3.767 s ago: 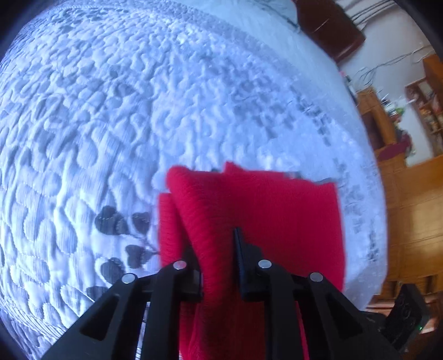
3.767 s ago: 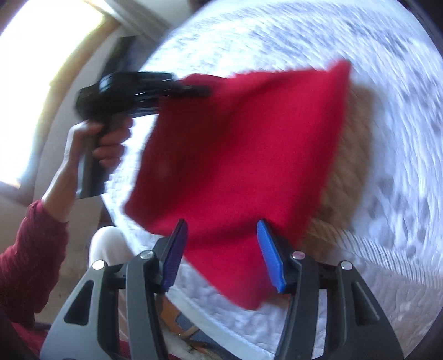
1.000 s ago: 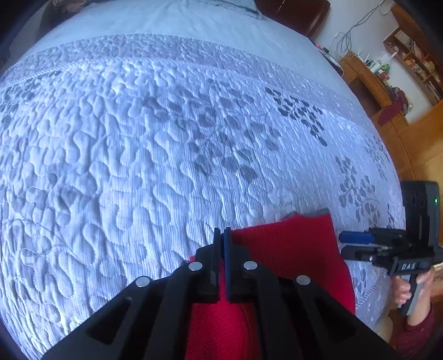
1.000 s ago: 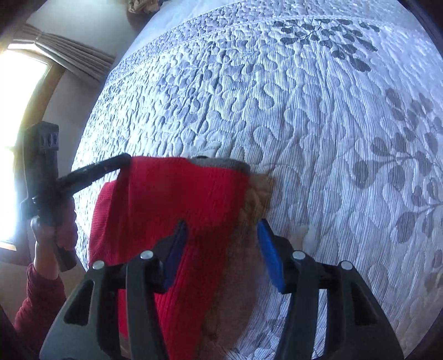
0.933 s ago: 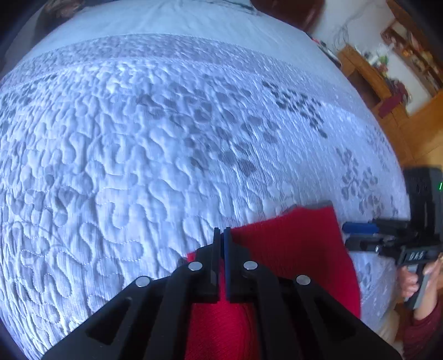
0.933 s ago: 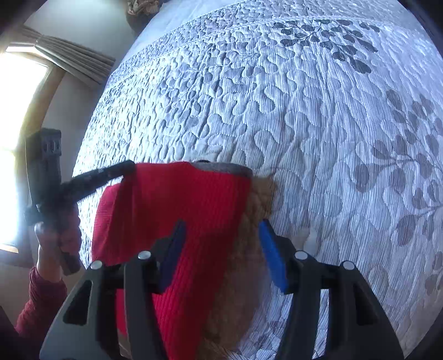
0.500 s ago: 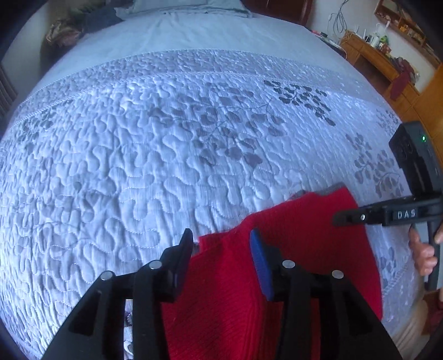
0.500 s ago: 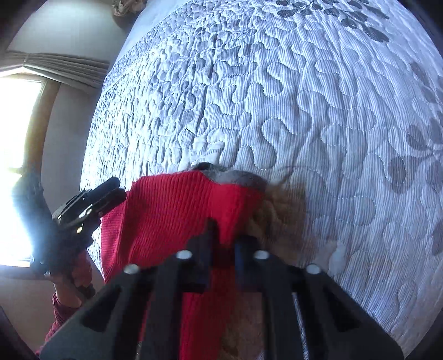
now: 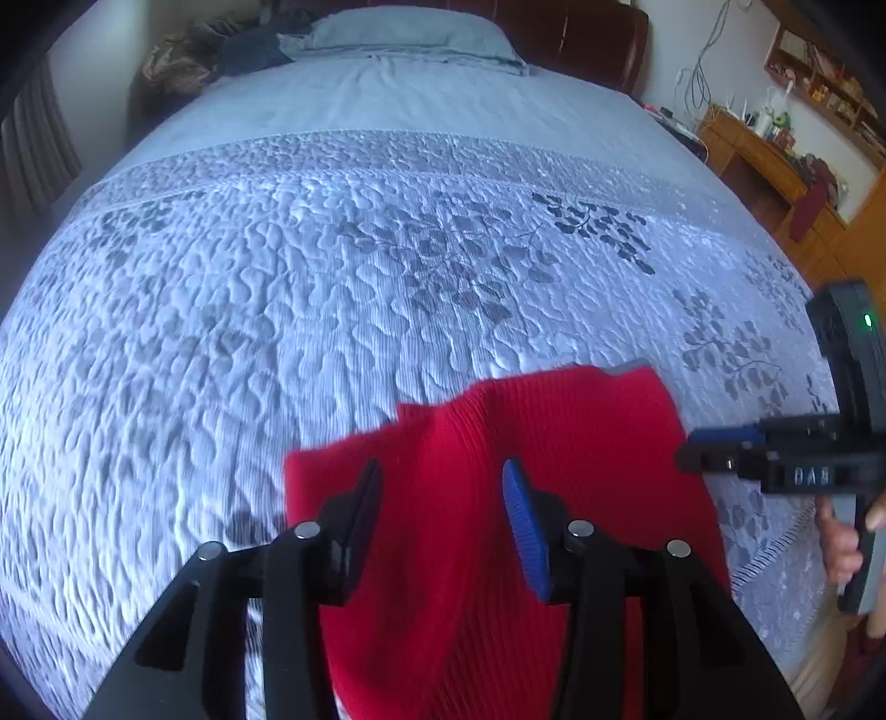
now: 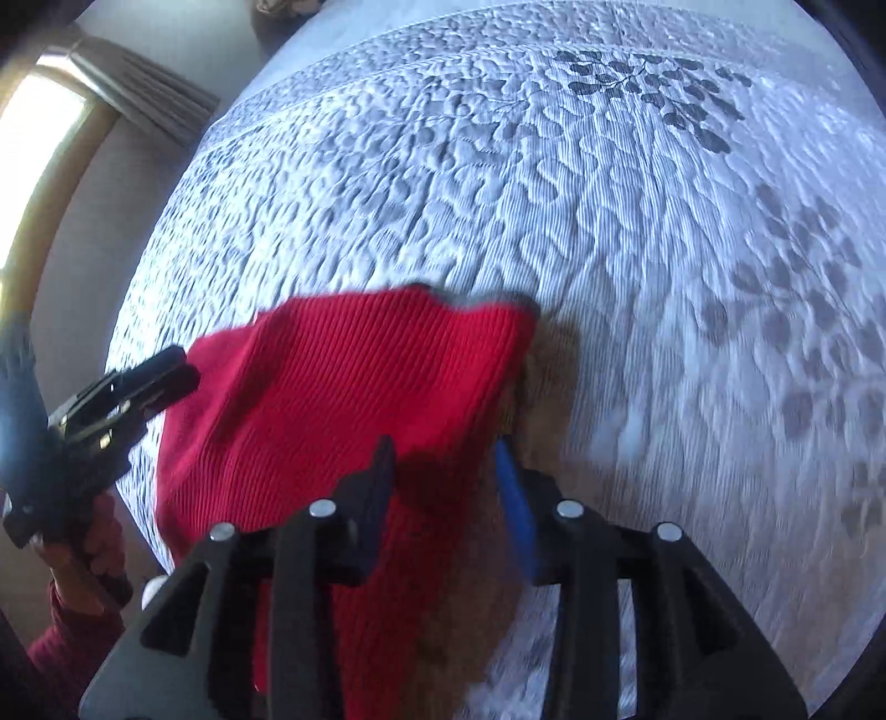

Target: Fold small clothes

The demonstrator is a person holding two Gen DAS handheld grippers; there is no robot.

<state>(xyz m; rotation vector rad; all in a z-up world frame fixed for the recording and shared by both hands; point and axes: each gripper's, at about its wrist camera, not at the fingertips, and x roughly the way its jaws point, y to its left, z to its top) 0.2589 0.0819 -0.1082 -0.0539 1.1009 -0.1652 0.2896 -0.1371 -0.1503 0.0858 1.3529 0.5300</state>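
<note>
Fold laid down, both grippers letting go

You have the red knit garment lying on the quilted bedspread near its close edge, and this looks like the release after a fold; your left gripper has its jaws parting, the cloth lying below and between them with neither pad pressing on it; your right gripper is likewise opening over the garment's right edge, holding nothing; the top edge of the cloth stands humped in a ridge rather than flat, and a grey lining peeks out at the far corner; your next move, as I judge it, calls for lifting both grippers clear without snagging the knit, then flattening that ridge or taking fresh corners for a further fold; little stands in your way; the bed is open beyond the garment, the pillow and the wooden desk sit well apart; mind only the bed's edge just beside the cloth, since a careless tug could slide it off
</note>
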